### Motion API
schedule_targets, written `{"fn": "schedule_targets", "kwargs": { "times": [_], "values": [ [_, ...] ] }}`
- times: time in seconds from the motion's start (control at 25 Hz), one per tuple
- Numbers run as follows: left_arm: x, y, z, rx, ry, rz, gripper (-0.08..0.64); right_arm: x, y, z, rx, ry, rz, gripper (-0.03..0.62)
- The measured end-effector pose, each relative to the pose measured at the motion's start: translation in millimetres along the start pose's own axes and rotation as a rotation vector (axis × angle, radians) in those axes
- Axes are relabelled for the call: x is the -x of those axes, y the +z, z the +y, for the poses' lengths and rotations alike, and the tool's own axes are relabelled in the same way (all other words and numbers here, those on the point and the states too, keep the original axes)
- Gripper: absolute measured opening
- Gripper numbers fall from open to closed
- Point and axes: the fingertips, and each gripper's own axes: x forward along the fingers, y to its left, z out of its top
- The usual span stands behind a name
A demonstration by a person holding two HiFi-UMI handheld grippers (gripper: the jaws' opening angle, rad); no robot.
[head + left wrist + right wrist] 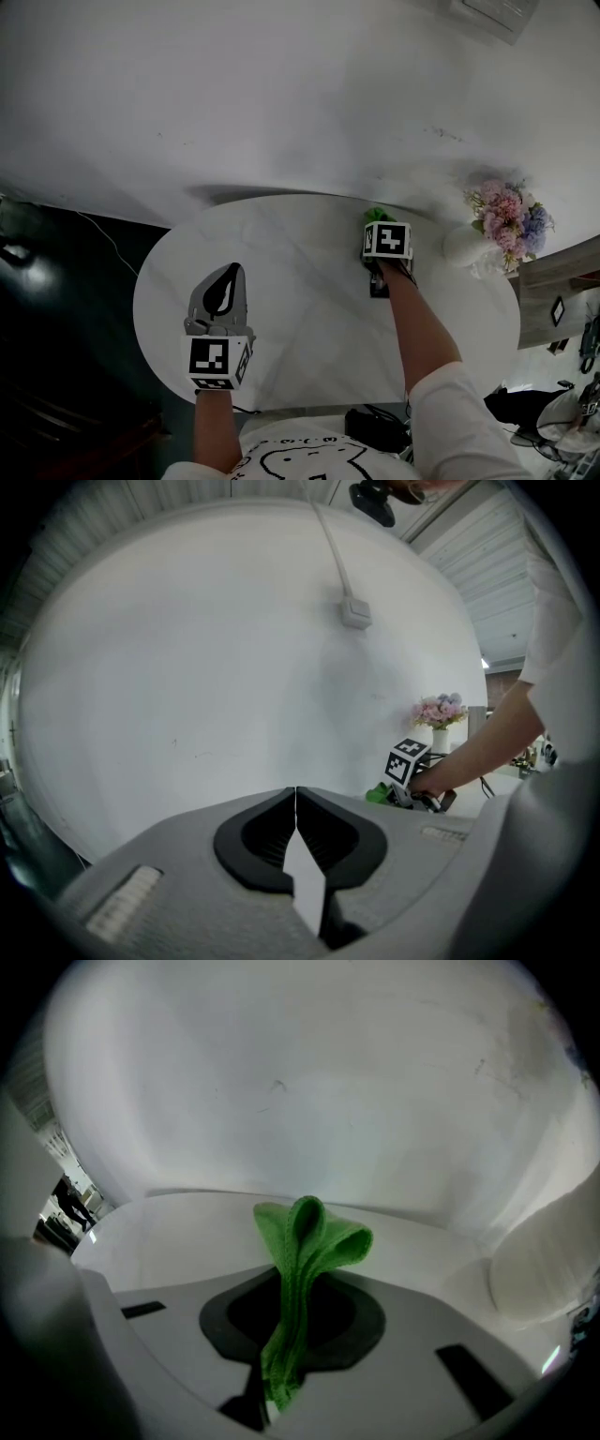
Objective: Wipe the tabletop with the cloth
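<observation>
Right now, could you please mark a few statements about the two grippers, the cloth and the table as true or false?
1. The right gripper is clamped on the cloth. True.
2. The left gripper is open. False: its jaws are together, with nothing between them.
3. In the head view, the flowers are to the right of the right gripper. True.
4. The cloth lies spread flat in the middle of the table. False: it is bunched and folded in the right gripper, near the table's far edge.
</observation>
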Motion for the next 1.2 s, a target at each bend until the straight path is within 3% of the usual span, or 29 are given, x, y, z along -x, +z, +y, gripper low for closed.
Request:
{"fn": "schedule_targets", "kwargs": {
  "times": [1.2],
  "values": [
    [34, -35, 101, 0.087, 0.001, -0.013, 0.018, -14, 13, 125, 0.013, 0.0, -0.008, 0.044]
  ]
}}
